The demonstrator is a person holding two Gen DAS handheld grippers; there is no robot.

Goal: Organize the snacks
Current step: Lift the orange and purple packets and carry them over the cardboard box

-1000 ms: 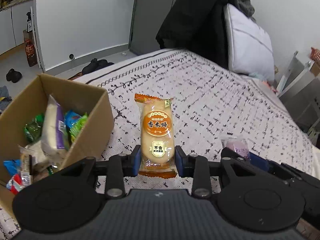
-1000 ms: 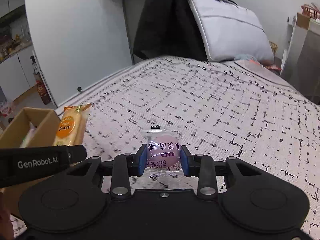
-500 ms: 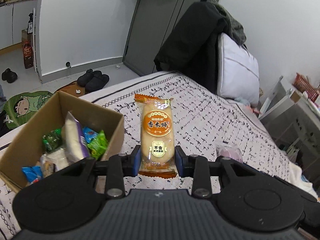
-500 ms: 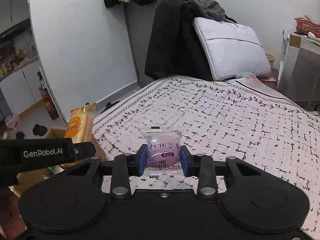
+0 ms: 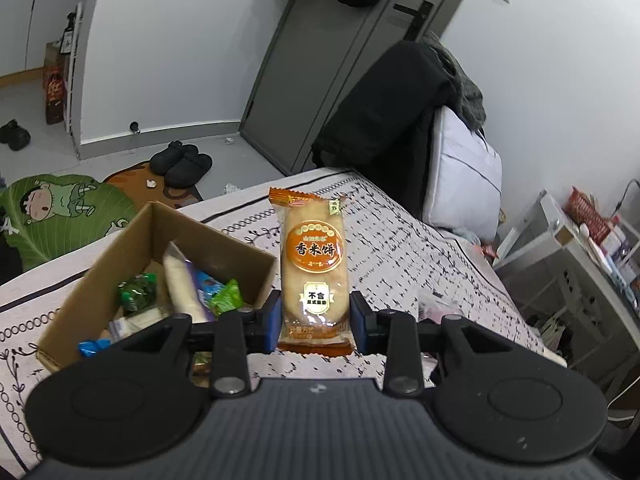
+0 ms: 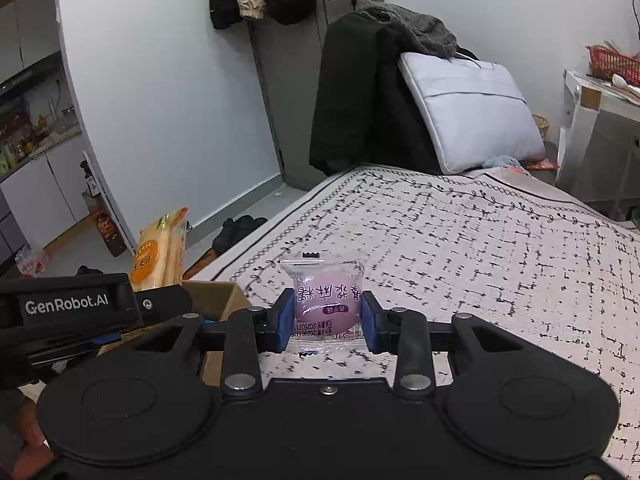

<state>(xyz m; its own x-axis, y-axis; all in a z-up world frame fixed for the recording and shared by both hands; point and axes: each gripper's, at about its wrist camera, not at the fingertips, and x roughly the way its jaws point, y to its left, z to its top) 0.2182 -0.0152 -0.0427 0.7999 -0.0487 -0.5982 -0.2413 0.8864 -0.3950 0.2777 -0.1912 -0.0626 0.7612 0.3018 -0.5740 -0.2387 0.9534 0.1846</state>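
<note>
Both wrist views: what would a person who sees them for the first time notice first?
Most striking is the orange rice cracker packet, standing upright in the shut left tool beside the open cardboard box of mixed snacks on the bed. Next comes the purple mochi packet, clamped in the right tool above the black-and-white patterned bedspread.

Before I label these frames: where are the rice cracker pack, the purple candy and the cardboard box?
rice cracker pack (image 5: 313, 256), left wrist view, orange label.
purple candy (image 6: 325, 303), right wrist view, wrapper front.
cardboard box (image 5: 216, 242), left wrist view, inner far wall.
</note>
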